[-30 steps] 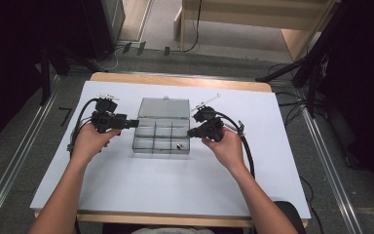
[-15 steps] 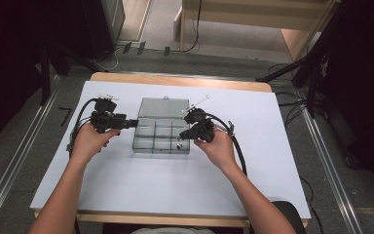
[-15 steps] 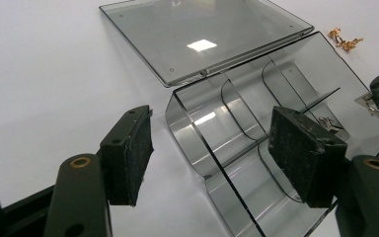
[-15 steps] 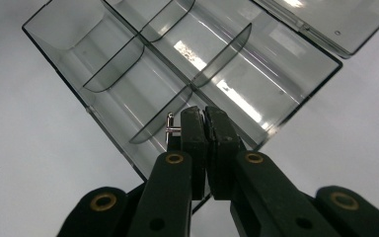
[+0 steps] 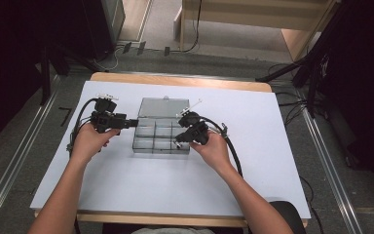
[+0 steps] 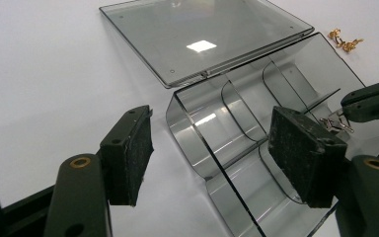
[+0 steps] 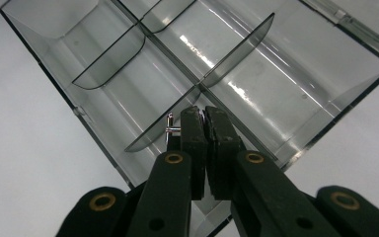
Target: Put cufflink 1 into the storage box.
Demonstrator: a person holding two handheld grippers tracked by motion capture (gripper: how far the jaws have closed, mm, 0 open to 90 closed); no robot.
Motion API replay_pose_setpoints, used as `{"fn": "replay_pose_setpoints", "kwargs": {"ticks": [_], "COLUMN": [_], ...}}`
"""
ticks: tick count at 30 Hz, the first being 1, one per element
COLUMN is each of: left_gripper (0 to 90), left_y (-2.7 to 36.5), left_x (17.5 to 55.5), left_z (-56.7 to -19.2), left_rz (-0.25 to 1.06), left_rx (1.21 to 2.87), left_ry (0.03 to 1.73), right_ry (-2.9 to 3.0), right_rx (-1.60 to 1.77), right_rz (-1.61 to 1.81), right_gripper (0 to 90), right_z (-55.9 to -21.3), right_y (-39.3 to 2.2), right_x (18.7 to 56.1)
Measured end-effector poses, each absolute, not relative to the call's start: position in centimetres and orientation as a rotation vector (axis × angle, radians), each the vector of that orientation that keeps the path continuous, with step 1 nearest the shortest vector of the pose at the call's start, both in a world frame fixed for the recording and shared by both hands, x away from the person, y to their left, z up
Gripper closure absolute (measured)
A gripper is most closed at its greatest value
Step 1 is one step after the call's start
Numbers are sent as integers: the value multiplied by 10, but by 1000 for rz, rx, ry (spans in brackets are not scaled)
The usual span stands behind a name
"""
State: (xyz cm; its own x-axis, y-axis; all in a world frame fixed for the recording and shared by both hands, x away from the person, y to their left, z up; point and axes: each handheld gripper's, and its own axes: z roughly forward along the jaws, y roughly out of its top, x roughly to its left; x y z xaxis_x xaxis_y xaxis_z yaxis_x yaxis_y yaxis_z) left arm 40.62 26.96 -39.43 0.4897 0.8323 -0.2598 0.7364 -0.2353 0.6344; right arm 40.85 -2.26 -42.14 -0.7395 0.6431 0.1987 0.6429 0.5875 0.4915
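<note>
A white table (image 5: 126, 195) carries a clear plastic box (image 5: 161, 138), its compartments split by thin dividers, and the lid (image 5: 164, 107) lies folded flat on the table on the side of the box away from the person. Both hands come in from the near edge, one on each side of the box.

The left gripper (image 5: 133, 123) sits level at the left end of the box, and its jaws stand wide apart with nothing between the pads. In the left gripper view the rounded corner of the box (image 6: 187, 106) lies just ahead of the jaws and between their lines, with one pad (image 6: 303, 153) over the box's near compartments and the other out over bare table.

The right gripper (image 5: 177, 143) reaches in from the opposite side, tilted down over the near right compartments. Its jaws are pressed together on a small silver metal part (image 7: 170, 130), which sticks out to one side of the pads, just above a divider. In the left gripper view the same part (image 6: 333, 124) hangs at the tip of the far gripper, inside the box walls.

Beyond the box's far right corner, well past that gripper, a few small gold pieces (image 6: 343, 40) lie on the table.
</note>
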Motion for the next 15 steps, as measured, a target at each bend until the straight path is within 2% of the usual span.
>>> {"fn": "replay_pose_setpoints", "kwargs": {"ticks": [15], "left_gripper": [342], "left_y": [269], "left_x": [407], "left_z": [-395], "left_rz": [170], "left_rx": [2022], "left_ry": [1285], "right_ry": [2826], "right_rx": [1099], "right_rz": [821], "right_gripper": [885], "right_z": [-433], "right_y": [-15], "right_x": [408]}}
